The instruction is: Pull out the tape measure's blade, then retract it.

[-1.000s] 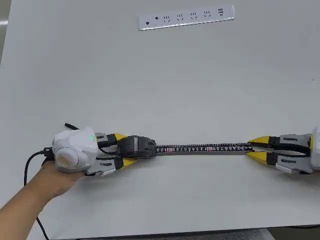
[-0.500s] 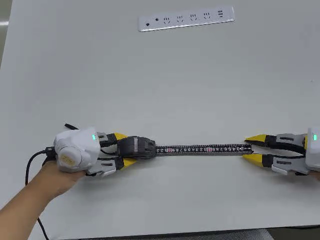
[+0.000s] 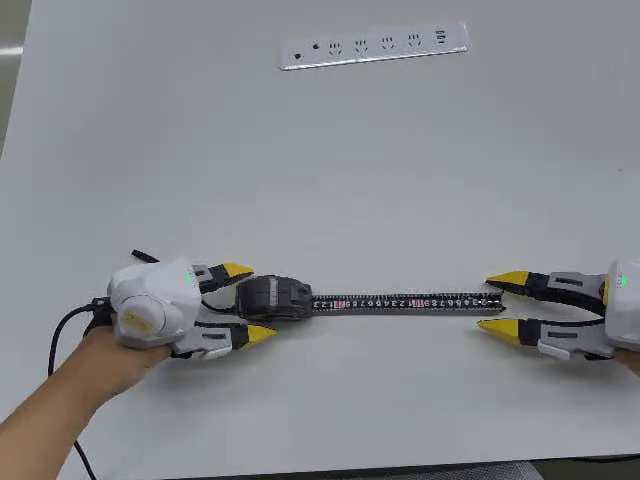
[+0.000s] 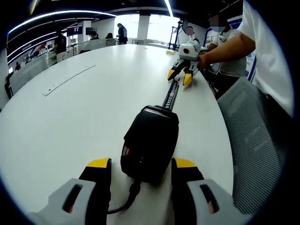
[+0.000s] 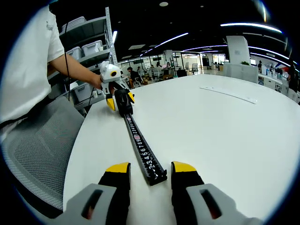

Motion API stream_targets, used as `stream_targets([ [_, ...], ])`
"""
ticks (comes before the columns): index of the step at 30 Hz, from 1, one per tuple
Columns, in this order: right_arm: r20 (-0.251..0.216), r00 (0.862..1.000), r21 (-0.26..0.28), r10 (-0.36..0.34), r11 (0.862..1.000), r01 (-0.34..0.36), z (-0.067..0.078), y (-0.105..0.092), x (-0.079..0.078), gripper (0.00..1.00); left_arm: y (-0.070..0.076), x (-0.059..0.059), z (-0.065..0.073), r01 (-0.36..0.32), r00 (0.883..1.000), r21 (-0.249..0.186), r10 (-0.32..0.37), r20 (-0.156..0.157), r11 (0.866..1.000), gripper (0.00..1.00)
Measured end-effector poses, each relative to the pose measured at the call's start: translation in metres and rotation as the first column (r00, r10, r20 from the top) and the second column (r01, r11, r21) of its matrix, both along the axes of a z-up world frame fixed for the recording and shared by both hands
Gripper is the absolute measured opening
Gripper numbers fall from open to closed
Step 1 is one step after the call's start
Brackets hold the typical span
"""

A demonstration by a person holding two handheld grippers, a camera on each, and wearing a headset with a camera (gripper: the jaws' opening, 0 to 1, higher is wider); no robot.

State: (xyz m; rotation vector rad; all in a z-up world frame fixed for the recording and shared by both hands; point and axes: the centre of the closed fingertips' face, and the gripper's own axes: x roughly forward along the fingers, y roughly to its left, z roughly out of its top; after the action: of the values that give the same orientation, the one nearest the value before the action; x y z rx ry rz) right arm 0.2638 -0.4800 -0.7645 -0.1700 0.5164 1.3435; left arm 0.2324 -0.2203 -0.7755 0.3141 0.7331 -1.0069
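Observation:
A black tape measure case [image 3: 275, 297] lies on the white table [image 3: 330, 170], and its dark numbered blade [image 3: 400, 300] stretches right along the surface. My left gripper [image 3: 258, 301] is open, its yellow fingertips flanking the case's rear with gaps on both sides; the left gripper view shows the case [image 4: 151, 140] between the spread jaws of this gripper [image 4: 141, 164]. My right gripper [image 3: 486, 303] is open too, its tips straddling the blade's end hook without touching it. In the right gripper view the blade [image 5: 143, 152] ends just between the jaws of that gripper [image 5: 151, 167].
A white power strip [image 3: 373, 44] lies at the table's far side. A black cable [image 3: 60, 330] trails from the left gripper over the near edge. A grey mesh chair [image 5: 37, 140] stands by that edge.
Both grippers have opened: the left one has let go of the case, the right one has released the blade's tip and backed off slightly. The blade stays pulled out.

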Motion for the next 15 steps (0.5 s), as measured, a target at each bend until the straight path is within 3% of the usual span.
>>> stream_targets([
  [15, 0.009, 0.998, 0.015, -0.06, 0.998, 0.06, 0.0095, 0.0067, -0.0018, 0.37, 0.0043, 0.0023, 0.0055, -0.065, 0.998, -0.023, 0.065, 0.008, 0.998, 0.55],
])
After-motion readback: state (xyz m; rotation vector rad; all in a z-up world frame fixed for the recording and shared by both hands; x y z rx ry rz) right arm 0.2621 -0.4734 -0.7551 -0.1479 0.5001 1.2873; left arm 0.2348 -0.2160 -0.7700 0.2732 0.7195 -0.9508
